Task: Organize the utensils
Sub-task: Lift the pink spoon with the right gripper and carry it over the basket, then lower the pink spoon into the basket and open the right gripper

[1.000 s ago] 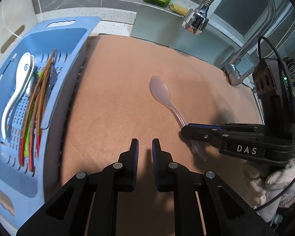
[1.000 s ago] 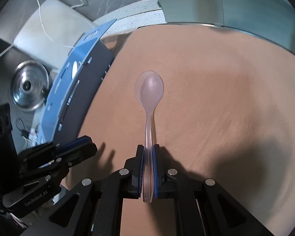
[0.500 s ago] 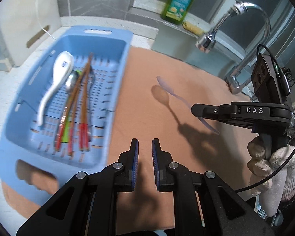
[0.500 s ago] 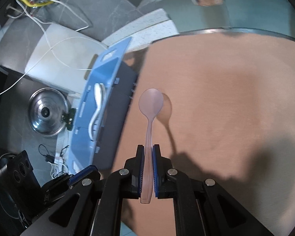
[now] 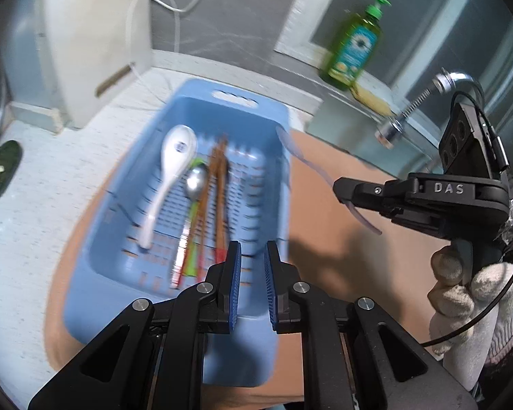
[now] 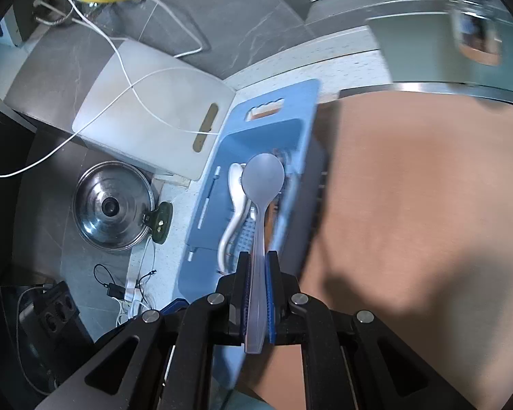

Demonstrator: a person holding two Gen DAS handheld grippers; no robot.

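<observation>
Right claw [image 6: 256,294] is clamped on the clear spoon [image 6: 261,184] by its handle, bowl poised above the blue basket [image 5: 273,177] for a drop beside the other utensils, while left claw [image 5: 251,280], slightly parted, holds nothing.

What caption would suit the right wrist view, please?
Right hand-held gripper carries a translucent spoon above the blue basket.

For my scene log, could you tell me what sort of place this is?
Most likely a home kitchen counter by a sink: a pull-out faucet, a green dish soap bottle, and a blue utensil basket holding spoons and chopsticks.
</observation>
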